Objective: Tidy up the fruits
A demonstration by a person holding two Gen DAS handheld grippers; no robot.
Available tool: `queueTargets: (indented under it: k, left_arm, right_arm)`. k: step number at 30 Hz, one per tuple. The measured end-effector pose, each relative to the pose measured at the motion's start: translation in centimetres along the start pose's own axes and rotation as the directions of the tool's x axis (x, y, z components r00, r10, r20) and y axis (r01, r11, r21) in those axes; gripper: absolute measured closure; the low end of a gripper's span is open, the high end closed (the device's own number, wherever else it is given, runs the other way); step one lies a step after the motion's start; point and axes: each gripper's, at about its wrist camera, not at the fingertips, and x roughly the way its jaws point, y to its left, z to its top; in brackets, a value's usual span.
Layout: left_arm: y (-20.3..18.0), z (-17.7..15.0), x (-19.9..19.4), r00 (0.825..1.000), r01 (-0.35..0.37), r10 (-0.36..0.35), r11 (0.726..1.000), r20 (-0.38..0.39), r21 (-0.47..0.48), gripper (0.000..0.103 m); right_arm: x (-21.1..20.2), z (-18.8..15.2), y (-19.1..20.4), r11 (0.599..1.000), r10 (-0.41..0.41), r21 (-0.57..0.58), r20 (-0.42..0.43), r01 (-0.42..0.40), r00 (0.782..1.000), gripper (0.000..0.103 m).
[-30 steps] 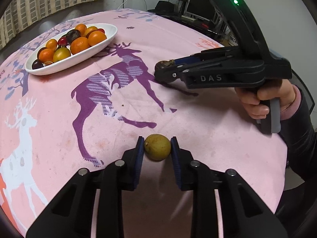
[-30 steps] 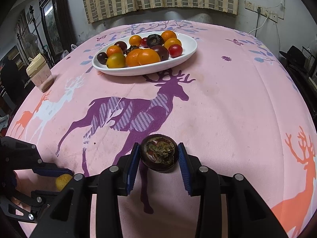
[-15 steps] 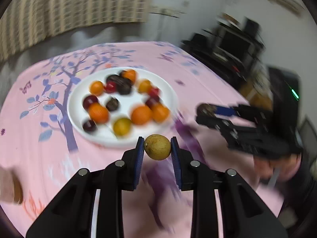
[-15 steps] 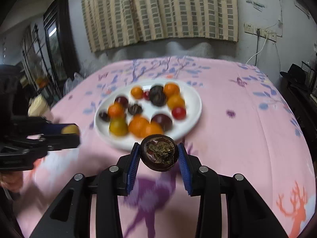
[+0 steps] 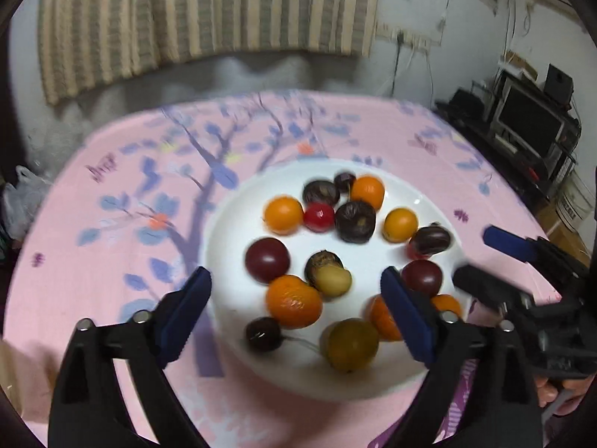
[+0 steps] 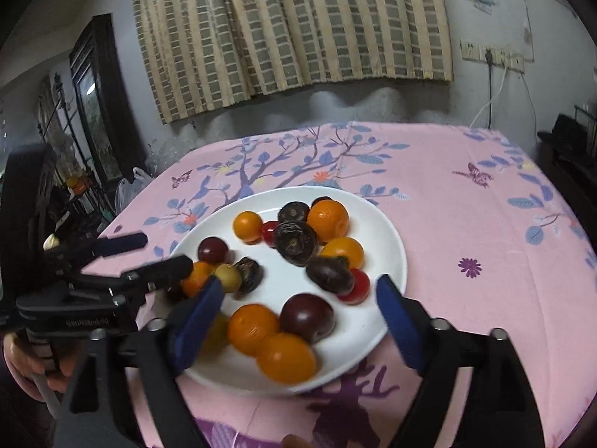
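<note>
A white oval plate on the pink tablecloth holds several fruits: oranges, red and dark plums, dark purple passion fruits. My left gripper is open and empty over the plate's near side. The yellow-green fruit lies on the plate among the others. My right gripper is open and empty above the plate's near edge. The dark passion fruit rests on the plate. Each gripper shows in the other's view, the right one at the plate's right, the left one at its left.
The pink tablecloth with tree and deer prints covers the table. A striped curtain hangs behind. A dark cabinet stands at the left, a TV stand at the right. A plastic bag lies beyond the table's left edge.
Both grippers moved from the table's near part to over the plate and opened. The yellow-green fruit and the dark passion fruit left the jaws and now lie on the plate.
</note>
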Motion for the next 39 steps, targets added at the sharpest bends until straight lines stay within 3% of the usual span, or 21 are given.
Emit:
queueTargets:
  k: [1,6,10,13,18,19,27,39]
  left_arm:
    - [0.0,-0.3,-0.9,1.0,-0.013,0.013,1.0,0.006,0.005,0.012]
    - [0.1,-3.6,-6.2,0.998,-0.063,0.063,0.998,0.03,-0.01,0.005]
    - [0.5,-8.0,-9.9,0.993,-0.11,0.112,0.993,0.043,-0.047,0.005]
    - [0.9,-11.9,-11.5,0.996,-0.082,0.084,0.996,0.038,-0.043,0.005]
    - [1.8,-15.7,-12.0,0.999,-0.031,0.03,0.994,-0.01,-0.104,0.005]
    - [1.8,-16.2,-11.9,0.999,-0.049,0.048,0.994,-0.016,-0.098,0.005]
    - [1.1,-17.3,-12.0,0.992,-0.122,0.122,0.991,-0.013,-0.047,0.005]
    - [1.0,-17.3,-11.6,0.991,-0.133,0.132,0.991,-0.019,-0.032,0.005]
  right_arm:
    - [-1.1,-0.4,0.6,1.0,-0.012,-0.022,0.008,0.013,1.0,0.003]
    - [-6.2,-3.4,2.3,0.996,-0.018,-0.082,0.022,0.02,1.0,0.003]
    - [-9.5,-7.2,2.4,0.999,0.005,-0.043,0.023,-0.004,1.0,0.003]
    - [-10.2,-10.8,1.9,1.0,0.019,0.023,-0.033,-0.018,0.999,0.003]
    - [-10.8,-12.7,3.3,0.999,-0.026,-0.02,-0.051,0.025,0.998,0.003]
    - [-10.8,-13.0,3.7,0.999,-0.029,-0.031,-0.065,0.027,0.997,0.003]
    - [-10.4,-14.2,5.5,0.984,-0.122,-0.142,-0.072,0.111,0.99,0.003]
    - [-9.8,-14.1,4.6,0.985,-0.128,-0.129,-0.1,0.115,0.987,0.003]
